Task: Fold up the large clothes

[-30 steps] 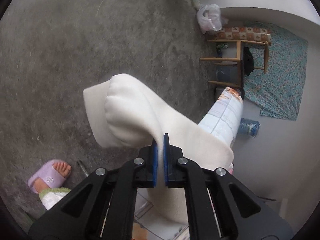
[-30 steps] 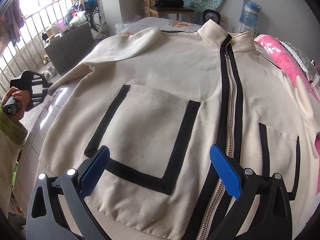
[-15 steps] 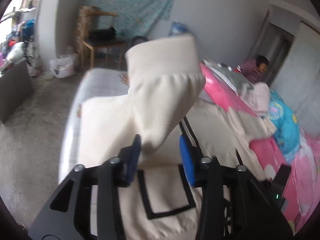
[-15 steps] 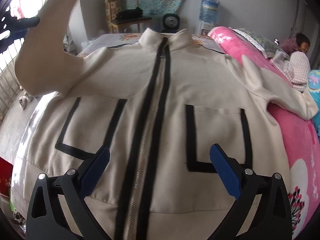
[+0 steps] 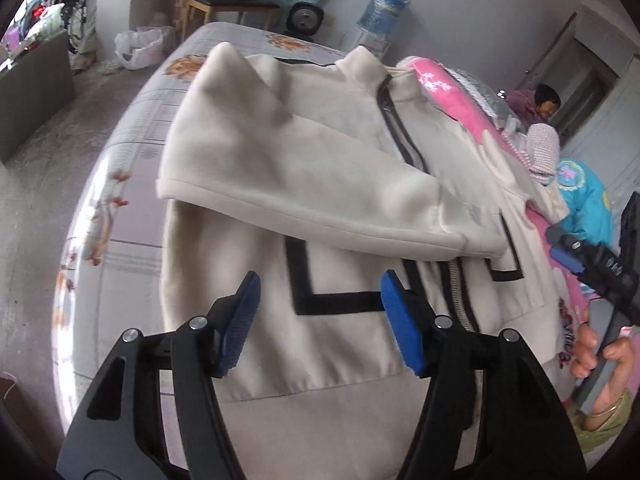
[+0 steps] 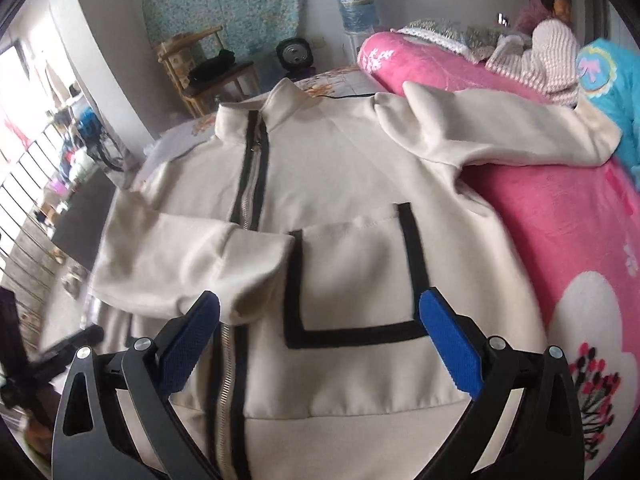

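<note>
Left gripper (image 5: 320,322) lets go, jaws opening and empty; the sleeve (image 5: 304,176) it pinched a second ago now lies mid-frame across the cream zip jacket (image 6: 352,200). Right gripper (image 6: 320,344) spread, empty. Other sleeve (image 6: 500,128), upper right, still unfolded.

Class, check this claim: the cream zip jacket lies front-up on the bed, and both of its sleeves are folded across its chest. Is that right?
Not quite. Only one sleeve is folded across the jacket; the right wrist view shows the other sleeve stretched out over the pink blanket. The rest stands.
</note>
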`<state>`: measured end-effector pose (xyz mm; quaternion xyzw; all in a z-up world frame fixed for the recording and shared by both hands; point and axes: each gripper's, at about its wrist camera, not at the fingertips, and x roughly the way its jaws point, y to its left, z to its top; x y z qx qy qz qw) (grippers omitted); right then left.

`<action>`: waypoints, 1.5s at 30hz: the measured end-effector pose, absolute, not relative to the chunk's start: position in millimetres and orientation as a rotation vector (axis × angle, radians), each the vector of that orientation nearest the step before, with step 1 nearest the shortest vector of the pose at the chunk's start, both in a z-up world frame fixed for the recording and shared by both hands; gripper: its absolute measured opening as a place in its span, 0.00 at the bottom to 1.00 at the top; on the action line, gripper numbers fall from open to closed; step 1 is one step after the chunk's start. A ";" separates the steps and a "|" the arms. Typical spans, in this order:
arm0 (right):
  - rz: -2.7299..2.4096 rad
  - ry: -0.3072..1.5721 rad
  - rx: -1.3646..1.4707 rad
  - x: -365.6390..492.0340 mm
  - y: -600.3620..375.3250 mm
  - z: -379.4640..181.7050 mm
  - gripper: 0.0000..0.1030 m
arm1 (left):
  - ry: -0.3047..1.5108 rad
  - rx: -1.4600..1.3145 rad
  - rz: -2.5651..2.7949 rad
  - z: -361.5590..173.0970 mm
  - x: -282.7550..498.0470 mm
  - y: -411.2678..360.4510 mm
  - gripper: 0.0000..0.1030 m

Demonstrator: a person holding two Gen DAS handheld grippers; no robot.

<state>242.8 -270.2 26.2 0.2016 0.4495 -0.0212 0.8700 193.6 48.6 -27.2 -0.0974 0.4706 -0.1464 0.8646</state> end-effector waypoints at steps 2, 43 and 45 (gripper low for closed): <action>0.022 0.980 0.515 257.5 -268.5 20.7 0.90 | 0.997 -0.152 -0.235 -35.1 198.0 50.7 0.54; 0.532 0.796 0.463 419.3 -167.3 179.1 0.06 | 1.048 -0.055 -0.105 -54.2 205.9 53.1 0.45; 0.565 0.704 0.416 419.4 -170.7 215.5 0.06 | 1.050 -0.066 -0.105 -54.2 206.0 54.4 0.45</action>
